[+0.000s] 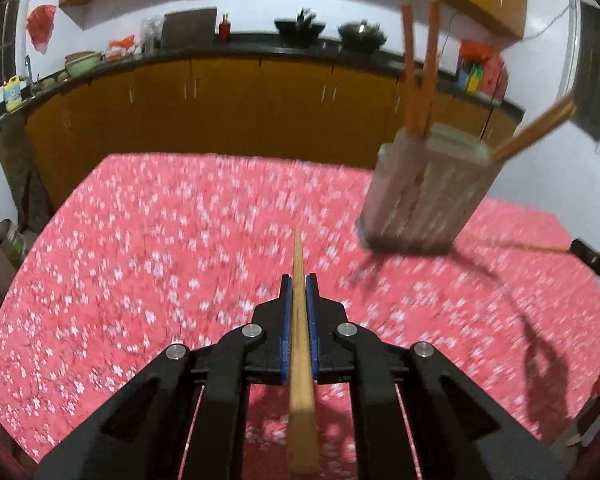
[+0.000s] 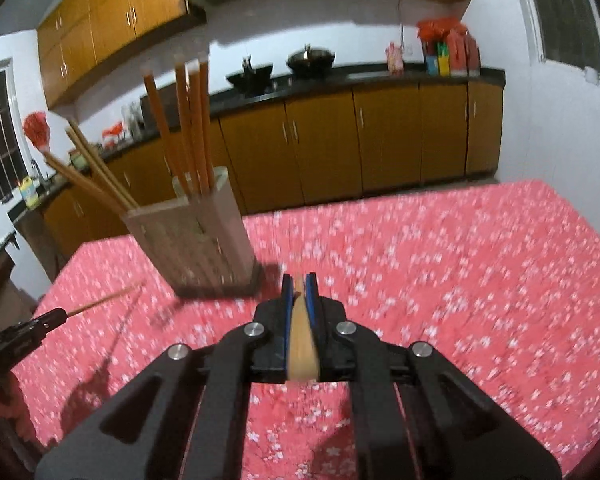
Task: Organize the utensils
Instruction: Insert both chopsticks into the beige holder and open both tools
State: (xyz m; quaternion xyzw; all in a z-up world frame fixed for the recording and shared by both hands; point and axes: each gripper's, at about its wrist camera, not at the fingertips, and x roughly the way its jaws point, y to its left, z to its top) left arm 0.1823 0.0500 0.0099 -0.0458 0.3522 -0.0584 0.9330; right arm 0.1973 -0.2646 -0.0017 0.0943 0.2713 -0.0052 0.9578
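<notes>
A slotted utensil holder (image 1: 424, 196) stands on the red flowered tablecloth (image 1: 160, 240) with several wooden chopsticks (image 1: 420, 64) upright or leaning in it; it also shows in the right wrist view (image 2: 196, 240). My left gripper (image 1: 299, 280) is shut on a wooden chopstick (image 1: 300, 340) that points forward, left of the holder and above the cloth. My right gripper (image 2: 299, 280) is shut on another wooden chopstick (image 2: 300, 344), right of the holder. Each gripper shows at the edge of the other's view, the right (image 1: 588, 254) and the left (image 2: 40, 322).
Behind the table (image 2: 460, 260) runs a dark counter (image 1: 260, 50) with yellow cabinet doors, woks, bottles and boxes. Wall cabinets hang above. A window (image 2: 0, 136) is at the left and a white wall at the right.
</notes>
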